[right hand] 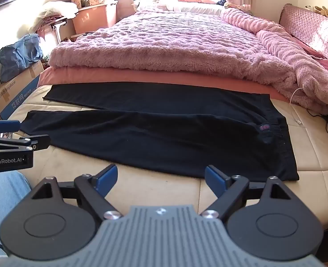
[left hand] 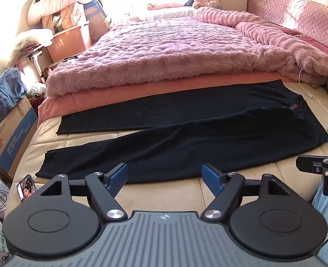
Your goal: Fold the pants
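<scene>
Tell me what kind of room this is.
Most likely a home bedroom. A fluffy pink blanket covers a bed with a padded headboard, black pants lie spread on the mattress, and boxes and bags crowd the floor beside it.

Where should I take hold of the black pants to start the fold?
Grip the near leg of the black pants: left claw at its hem corner, right claw at the waistband corner. Come in low from the near edge of the bed. The pants lie flat with legs splayed, so this leg probably folds over the far one.
</scene>
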Demonstrator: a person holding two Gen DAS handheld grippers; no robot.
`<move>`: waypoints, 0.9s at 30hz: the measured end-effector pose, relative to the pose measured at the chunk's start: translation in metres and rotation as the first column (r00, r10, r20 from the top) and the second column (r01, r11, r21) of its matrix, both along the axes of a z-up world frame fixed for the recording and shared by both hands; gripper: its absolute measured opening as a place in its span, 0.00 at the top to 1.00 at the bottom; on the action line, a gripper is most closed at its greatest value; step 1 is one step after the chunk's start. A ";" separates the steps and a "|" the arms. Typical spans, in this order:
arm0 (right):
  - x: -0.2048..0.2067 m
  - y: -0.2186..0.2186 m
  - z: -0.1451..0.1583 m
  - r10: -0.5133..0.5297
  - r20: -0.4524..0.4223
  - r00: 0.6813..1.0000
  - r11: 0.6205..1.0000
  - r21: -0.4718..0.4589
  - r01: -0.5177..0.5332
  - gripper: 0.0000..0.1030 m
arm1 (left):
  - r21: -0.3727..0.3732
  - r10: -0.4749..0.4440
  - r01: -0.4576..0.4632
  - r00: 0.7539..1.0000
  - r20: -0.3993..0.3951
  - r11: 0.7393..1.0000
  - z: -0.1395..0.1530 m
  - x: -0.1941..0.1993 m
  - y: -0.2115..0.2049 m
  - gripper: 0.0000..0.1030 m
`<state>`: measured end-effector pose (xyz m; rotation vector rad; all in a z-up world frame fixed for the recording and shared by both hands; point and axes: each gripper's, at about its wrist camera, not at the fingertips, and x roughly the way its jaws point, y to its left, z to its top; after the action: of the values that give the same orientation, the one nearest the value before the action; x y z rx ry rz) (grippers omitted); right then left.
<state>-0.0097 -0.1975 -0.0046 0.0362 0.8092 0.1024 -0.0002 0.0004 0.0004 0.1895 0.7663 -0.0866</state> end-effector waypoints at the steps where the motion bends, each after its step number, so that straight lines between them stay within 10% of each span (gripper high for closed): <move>1: 0.000 0.000 0.000 -0.001 0.001 1.000 1.000 0.001 0.001 0.21 | -0.004 0.002 -0.002 1.000 -0.002 1.000 0.000 0.000 0.000 0.14; 27: 0.003 0.006 0.001 0.007 -0.010 1.000 1.000 -0.013 -0.008 0.21 | -0.007 -0.002 0.002 1.000 -0.012 1.000 -0.004 0.004 0.002 0.14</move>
<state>-0.0069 -0.1915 -0.0040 0.0210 0.8202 0.1039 0.0034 0.0020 -0.0035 0.1831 0.7776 -0.0927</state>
